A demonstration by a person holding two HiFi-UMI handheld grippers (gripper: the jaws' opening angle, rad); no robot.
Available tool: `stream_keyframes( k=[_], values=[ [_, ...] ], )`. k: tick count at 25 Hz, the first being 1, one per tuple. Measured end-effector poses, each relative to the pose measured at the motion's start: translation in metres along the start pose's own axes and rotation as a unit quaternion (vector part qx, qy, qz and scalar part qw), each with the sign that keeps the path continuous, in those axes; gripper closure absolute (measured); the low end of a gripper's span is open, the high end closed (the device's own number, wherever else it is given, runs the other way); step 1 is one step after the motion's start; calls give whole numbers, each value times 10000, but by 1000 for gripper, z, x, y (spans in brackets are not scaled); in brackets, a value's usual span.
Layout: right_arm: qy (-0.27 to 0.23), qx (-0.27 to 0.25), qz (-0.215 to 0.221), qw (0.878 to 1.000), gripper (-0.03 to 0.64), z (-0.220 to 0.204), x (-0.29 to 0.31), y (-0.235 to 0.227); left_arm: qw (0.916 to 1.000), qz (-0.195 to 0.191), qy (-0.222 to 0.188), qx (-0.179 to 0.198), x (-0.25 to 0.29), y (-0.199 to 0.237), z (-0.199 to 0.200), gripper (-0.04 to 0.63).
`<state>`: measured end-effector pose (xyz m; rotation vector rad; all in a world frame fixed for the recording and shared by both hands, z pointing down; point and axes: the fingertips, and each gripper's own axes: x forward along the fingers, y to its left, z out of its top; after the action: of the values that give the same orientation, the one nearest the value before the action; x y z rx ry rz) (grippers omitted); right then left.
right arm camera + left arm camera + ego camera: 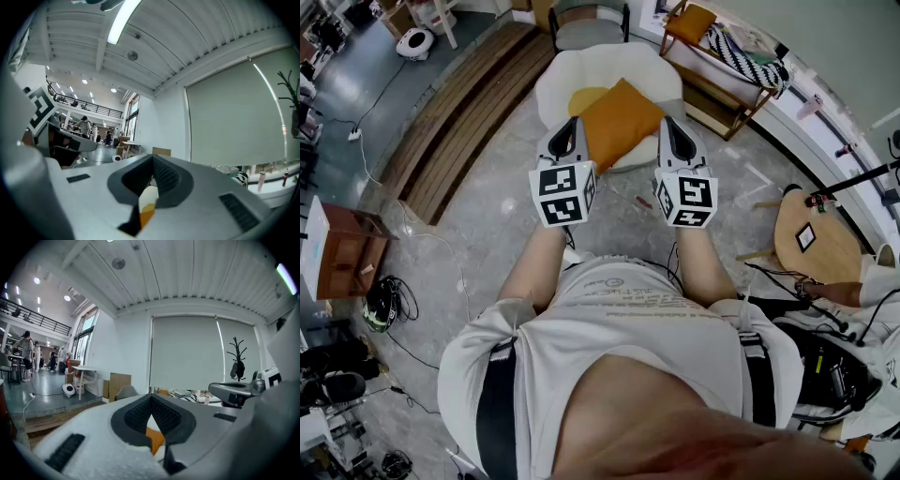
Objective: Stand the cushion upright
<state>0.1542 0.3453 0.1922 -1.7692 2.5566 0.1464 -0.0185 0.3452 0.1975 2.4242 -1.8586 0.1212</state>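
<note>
An orange cushion (621,120) lies on a white armchair (572,80), turned like a diamond, with a yellow cushion (586,98) partly hidden behind it. My left gripper (570,127) hovers at the cushion's left edge and my right gripper (673,127) at its right edge. Both are held roughly level and are shut with nothing between the jaws. In the left gripper view, a sliver of the orange cushion (156,437) shows below the closed left gripper (151,404). The right gripper view shows the same below the closed right gripper (152,174). Whether either gripper touches the cushion is hidden.
A wooden rack with striped cloth (741,56) stands right of the armchair, and a round wooden table (816,244) is at the far right. A grey chair (591,33) stands behind the armchair. A slatted wooden platform (469,103) runs at the left, with cables on the floor.
</note>
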Motion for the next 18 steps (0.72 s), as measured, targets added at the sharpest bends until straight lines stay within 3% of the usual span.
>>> stream_keyframes(
  k=[18],
  values=[
    [-212,229,46,9995,588,5,8,3,9999,-50,65,-62,6,7,-3,575]
  ],
)
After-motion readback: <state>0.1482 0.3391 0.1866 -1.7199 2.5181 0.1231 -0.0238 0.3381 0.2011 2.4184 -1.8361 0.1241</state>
